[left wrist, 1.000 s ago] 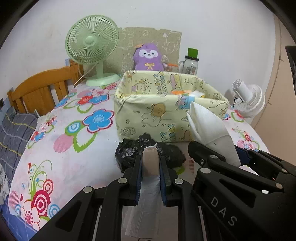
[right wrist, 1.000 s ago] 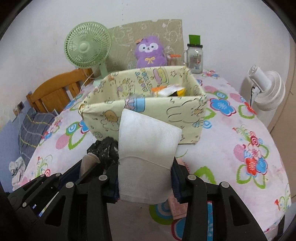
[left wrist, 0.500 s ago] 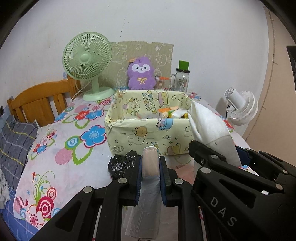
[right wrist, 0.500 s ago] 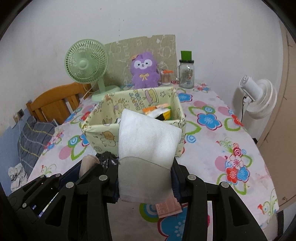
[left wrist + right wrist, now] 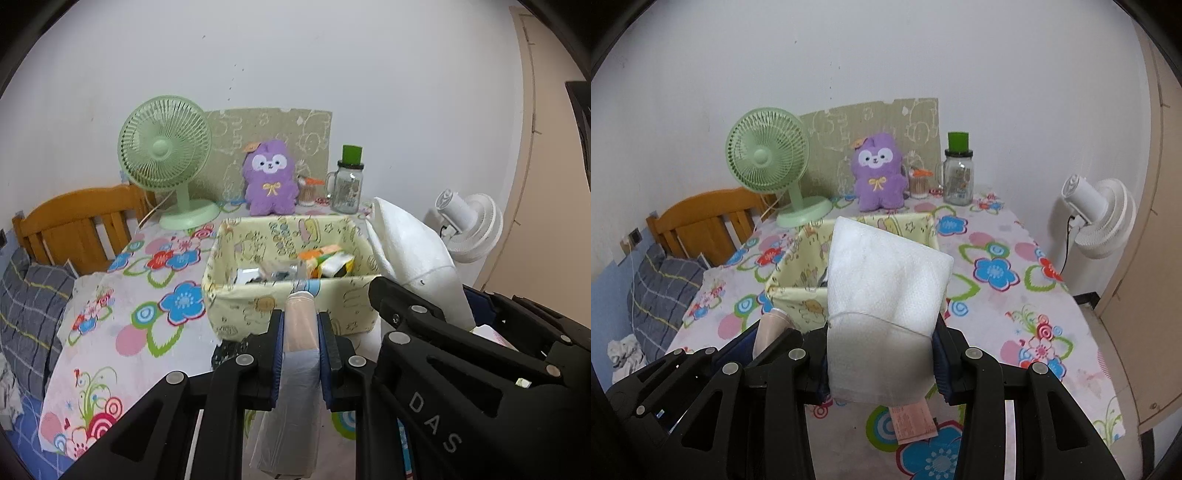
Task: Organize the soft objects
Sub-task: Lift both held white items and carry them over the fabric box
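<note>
White foam sheet (image 5: 886, 295) is sitting clamped in the right gripper (image 5: 882, 354), held up above the table (image 5: 1015, 295) in front of the yellow fabric box (image 5: 284, 295). Alongside, the left gripper (image 5: 301, 354) is pinching a beige-and-clear bag (image 5: 299, 332) between nearly closed fingers.

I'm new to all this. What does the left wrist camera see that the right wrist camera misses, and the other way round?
Only the left wrist view looks into the yellow fabric box, showing the packets inside.

Only the right wrist view shows the pink slip lying on the floral tablecloth.

Both show the left gripper shut on a beige roll, the right gripper shut on a white foam sheet, plus the green fan, purple plush and glass jar.
</note>
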A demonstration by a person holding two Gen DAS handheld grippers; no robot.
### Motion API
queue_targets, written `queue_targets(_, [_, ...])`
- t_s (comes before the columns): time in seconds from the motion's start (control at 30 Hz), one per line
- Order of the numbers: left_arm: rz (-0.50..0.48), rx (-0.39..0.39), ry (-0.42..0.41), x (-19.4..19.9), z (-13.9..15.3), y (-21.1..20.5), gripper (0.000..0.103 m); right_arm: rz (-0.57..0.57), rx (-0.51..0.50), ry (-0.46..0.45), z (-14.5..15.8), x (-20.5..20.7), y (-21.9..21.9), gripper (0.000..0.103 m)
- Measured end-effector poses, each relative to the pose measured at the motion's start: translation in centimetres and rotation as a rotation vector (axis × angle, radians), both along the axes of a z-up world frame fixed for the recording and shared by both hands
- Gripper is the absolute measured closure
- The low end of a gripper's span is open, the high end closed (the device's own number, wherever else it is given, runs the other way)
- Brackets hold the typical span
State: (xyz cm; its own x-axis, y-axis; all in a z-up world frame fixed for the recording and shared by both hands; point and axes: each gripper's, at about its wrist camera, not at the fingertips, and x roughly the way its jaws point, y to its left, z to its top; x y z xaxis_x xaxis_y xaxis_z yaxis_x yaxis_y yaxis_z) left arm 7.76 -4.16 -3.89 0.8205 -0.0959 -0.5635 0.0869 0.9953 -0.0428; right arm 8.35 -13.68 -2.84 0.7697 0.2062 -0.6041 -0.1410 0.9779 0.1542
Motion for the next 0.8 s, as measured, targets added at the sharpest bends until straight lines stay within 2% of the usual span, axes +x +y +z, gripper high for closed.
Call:
queue_targets(0.43, [-0.022,0.002,-0.040,0.7,2.4,-0.4,0.088,-0.011,-0.010,-0.046,2.6,0.5,-0.6,0.057])
queue_targets(0.8, [-0.026,0.006,-0.053,2.3,3.3,-0.7,0.088,-0.004,-0.014,-0.058,3.5,2.0,-0.8,0.058])
